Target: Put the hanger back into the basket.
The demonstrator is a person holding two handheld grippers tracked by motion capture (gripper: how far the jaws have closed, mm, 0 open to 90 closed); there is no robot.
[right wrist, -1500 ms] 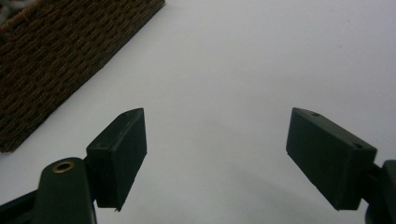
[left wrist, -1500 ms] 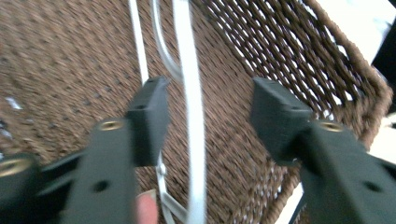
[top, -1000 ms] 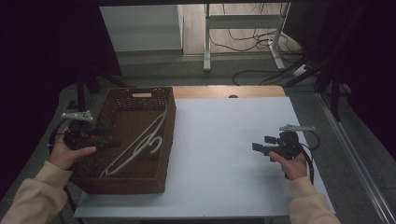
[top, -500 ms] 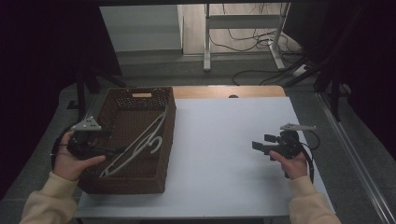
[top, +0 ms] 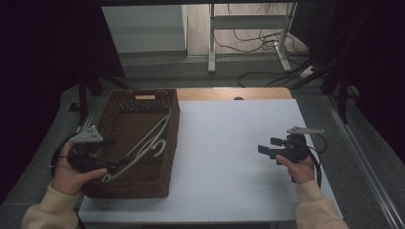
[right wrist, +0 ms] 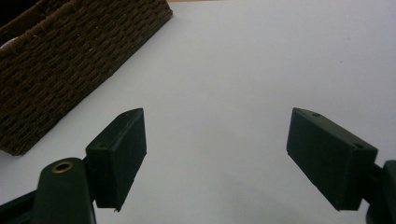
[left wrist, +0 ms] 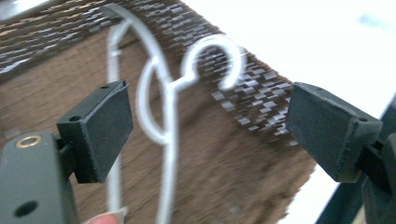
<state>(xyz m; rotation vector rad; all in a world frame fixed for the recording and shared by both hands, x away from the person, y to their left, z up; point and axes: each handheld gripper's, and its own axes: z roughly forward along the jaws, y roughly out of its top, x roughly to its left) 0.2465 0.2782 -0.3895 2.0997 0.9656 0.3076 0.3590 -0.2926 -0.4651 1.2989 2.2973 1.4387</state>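
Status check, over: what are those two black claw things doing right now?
Left gripper open, jaws either side of white plastic hanger, not clamped. Hanger lies in brown wicker basket. Right gripper open, empty, over white table. Nothing blocking.

Basket (left wrist: pixel 219 154) weave is all blurry in the left gripper view, and the hanger (left wrist: pixel 168 107) gets cut off at the bottom edge.

Open tool (left wrist: pixel 208 135) over white hanger (left wrist: pixel 168 93)
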